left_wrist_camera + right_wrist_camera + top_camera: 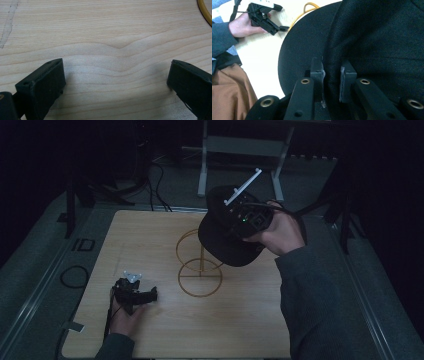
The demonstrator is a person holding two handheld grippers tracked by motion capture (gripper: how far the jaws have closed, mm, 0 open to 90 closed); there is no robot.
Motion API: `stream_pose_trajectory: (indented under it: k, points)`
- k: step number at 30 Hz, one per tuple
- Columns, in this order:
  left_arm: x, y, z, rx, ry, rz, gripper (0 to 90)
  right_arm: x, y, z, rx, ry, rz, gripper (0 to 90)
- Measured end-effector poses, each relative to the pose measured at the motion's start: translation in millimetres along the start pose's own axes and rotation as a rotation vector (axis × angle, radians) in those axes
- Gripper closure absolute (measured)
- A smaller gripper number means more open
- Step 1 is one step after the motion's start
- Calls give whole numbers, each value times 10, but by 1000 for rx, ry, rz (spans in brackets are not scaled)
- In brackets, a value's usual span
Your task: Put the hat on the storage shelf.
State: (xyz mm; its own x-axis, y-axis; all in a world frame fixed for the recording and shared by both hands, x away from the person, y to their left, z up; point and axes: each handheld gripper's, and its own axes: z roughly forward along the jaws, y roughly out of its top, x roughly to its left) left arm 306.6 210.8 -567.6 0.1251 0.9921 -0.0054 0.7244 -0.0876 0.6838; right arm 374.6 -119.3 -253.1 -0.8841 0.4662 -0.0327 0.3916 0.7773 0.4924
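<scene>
The right hand-held gripper [239, 226] is clamped on a black cap [225, 232], holding it in the air above the table [150, 325]. In the right gripper view its two black jaws stand narrow, with a fold of the cap's dark fabric [332, 75] pinched between the pads where the brim meets the crown. The cap's flat brim [302, 50] curves away to the left in that view, and the crown [382, 40] takes up the right side.

In the high view the cap hangs over the upper ring of a yellow wire stand [200, 265], covering the ring's right part; the stand's lower ring lies flat on the table, with a thin upright post joining the two. Whether the cap touches the upper ring cannot be told. The person's right hand [280, 232] wraps around the gripper body, with a grey sleeve [310, 300] running down to the bottom edge.

The left hand-held gripper [150, 293] rests low at the near left part of the table, well apart from the stand and the cap. The left gripper view shows its jaws spread wide with nothing but bare wood grain between them, and a bit of the yellow ring [205, 12] at the upper right corner. The left hand [125, 317] holds that gripper from behind.
</scene>
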Motion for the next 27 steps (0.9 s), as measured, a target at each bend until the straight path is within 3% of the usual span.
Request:
stream_pose_trajectory:
  k: [14, 27]
  points:
    - [0, 1, -1, 1, -1, 1, 12, 97, 166, 92, 6, 14, -29, 777]
    - [-1, 0, -1, 1, -2, 0, 12, 321, 359, 228, 22, 41, -98, 776]
